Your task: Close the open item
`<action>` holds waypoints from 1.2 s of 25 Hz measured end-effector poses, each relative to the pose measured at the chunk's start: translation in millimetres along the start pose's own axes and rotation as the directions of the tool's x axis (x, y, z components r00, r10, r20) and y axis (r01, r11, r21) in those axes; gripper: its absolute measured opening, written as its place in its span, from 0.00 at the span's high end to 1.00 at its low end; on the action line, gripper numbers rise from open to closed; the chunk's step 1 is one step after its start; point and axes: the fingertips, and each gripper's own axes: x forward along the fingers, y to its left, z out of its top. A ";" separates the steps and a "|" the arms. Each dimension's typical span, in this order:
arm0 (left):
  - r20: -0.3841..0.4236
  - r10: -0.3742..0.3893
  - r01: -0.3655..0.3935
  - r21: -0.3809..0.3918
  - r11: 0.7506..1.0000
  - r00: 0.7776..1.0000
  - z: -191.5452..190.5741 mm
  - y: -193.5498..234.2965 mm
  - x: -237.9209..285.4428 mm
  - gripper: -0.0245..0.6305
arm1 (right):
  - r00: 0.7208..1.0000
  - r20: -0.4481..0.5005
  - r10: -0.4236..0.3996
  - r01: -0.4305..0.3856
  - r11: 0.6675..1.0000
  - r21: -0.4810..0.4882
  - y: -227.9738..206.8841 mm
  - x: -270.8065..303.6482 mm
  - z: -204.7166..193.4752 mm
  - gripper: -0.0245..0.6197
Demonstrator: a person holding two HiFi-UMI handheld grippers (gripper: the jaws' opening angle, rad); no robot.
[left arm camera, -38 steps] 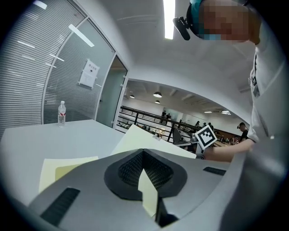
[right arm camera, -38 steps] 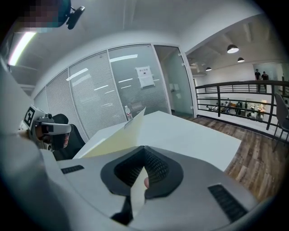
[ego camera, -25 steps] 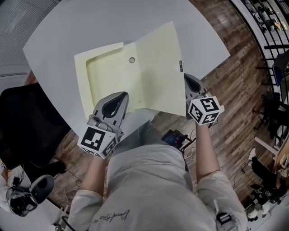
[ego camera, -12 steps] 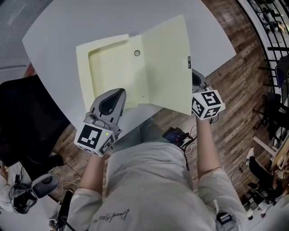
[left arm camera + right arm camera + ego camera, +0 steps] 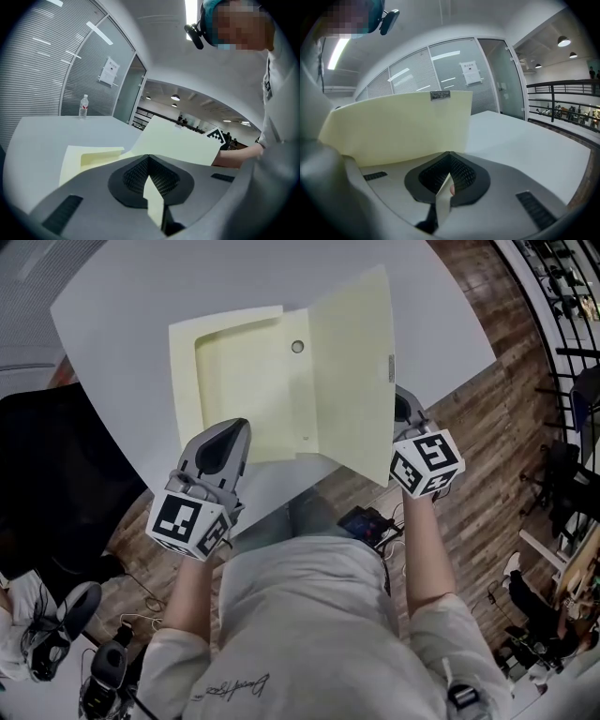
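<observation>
A pale yellow folder [image 5: 248, 385] lies open on the grey-white table [image 5: 122, 306]. Its left half lies flat with a round button [image 5: 297, 347] near the spine. The right cover [image 5: 354, 371] is lifted and tilts up over the table's right edge. My left gripper [image 5: 225, 448] is shut on the near edge of the flat half [image 5: 93, 157]; a yellow strip shows between its jaws. My right gripper [image 5: 405, 416] is shut on the cover's outer edge, and the cover [image 5: 403, 122] stands up in front of it with a small clasp [image 5: 440, 95] on top.
A water bottle [image 5: 83, 107] stands at the table's far side. A black chair [image 5: 52, 484] is left of the table. Wooden floor [image 5: 497, 427] lies to the right, beyond the table's curved edge. The person's torso [image 5: 309, 634] fills the near side.
The right gripper has lifted the cover higher, so it stands steeper and swings left toward the flat half. The left gripper keeps its hold on the near edge.
</observation>
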 end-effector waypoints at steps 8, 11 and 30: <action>0.037 0.070 -0.069 -0.023 0.997 0.997 -2.5 39.0 -40.3 0.95 | 0.999 0.004 0.042 -0.041 0.998 -0.043 49.5 12.6 13.6 0.94; 0.043 0.102 -0.101 -0.027 0.994 0.994 -0.1 49.6 -45.0 0.95 | 0.999 0.002 0.048 -0.048 0.997 -0.058 53.5 12.4 20.6 0.94; 0.012 0.263 -0.261 -0.092 0.961 0.965 -41.0 140.0 -90.6 0.95 | 0.993 -0.044 0.107 -0.112 0.982 -0.152 117.0 42.1 33.2 0.94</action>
